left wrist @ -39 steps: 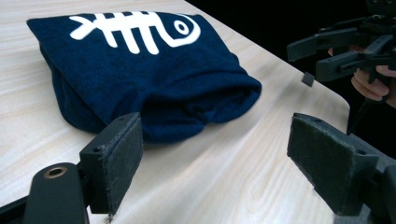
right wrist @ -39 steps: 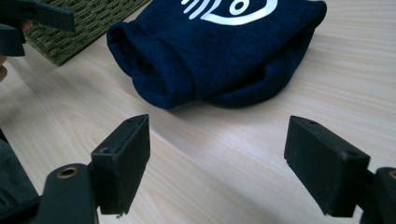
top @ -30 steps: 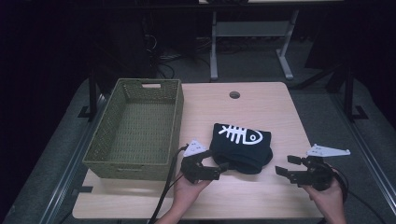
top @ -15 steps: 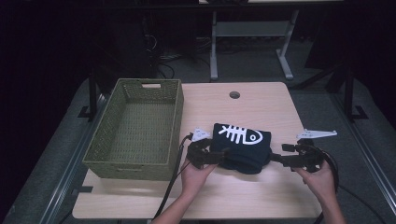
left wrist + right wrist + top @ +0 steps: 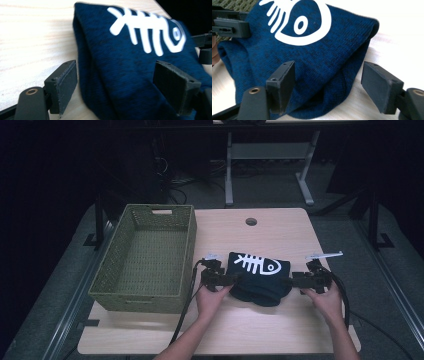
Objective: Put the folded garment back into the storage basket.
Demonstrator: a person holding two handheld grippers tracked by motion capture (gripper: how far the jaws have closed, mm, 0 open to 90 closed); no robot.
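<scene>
A folded dark blue garment (image 5: 260,277) with a white fish-skeleton print lies on the wooden table (image 5: 280,232), near its front. My left gripper (image 5: 234,280) is at the garment's left edge and stands open, its jaws straddling the folded cloth (image 5: 130,75). At the right edge my right gripper (image 5: 295,281) is open too, with the cloth (image 5: 317,62) between its jaws. Neither pair of jaws is closed on the fabric. The fish print (image 5: 147,27) faces up.
A green woven basket (image 5: 150,292) stands on the left side of the table, with nothing in it. A round cable hole (image 5: 251,221) sits near the table's far edge. Cables trail from both grippers toward the front edge.
Both grippers have moved forward and inward from the table's front, and their open jaws now flank the garment's left and right edges.
</scene>
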